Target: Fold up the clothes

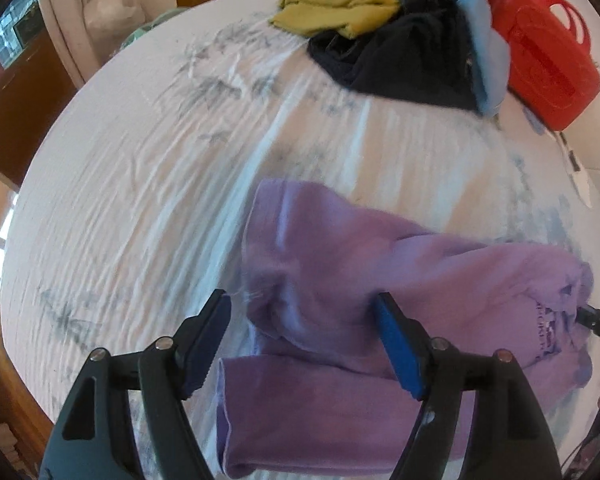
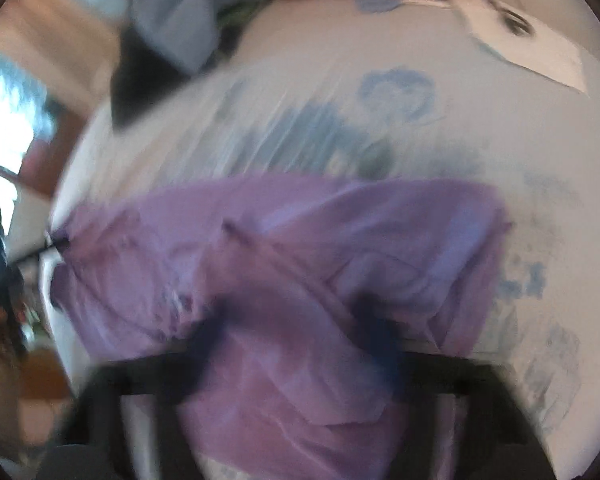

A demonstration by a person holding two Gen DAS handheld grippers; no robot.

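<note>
A purple sweatshirt [image 1: 340, 264] lies crumpled on the white printed bedsheet [image 1: 140, 180]. My left gripper [image 1: 302, 308] hangs over its near part, open, its blue pads [image 1: 396, 344] either side of a fold without pressing on it. In the blurred right wrist view the same purple sweatshirt [image 2: 300, 232] fills the middle. My right gripper [image 2: 292, 330] is down on it, its dark fingers apart with bunched cloth between them. Part of the right gripper's black body [image 1: 596, 320] shows at the sweatshirt's right end.
A pile of clothes sits at the far side: an olive piece [image 1: 332, 4], a dark navy one [image 1: 400, 52] and a light blue one [image 1: 484, 52]. A red plastic jug [image 1: 544, 56] stands beside them. A white paper [image 2: 532, 52] lies far right. Wooden furniture borders the bed on the left.
</note>
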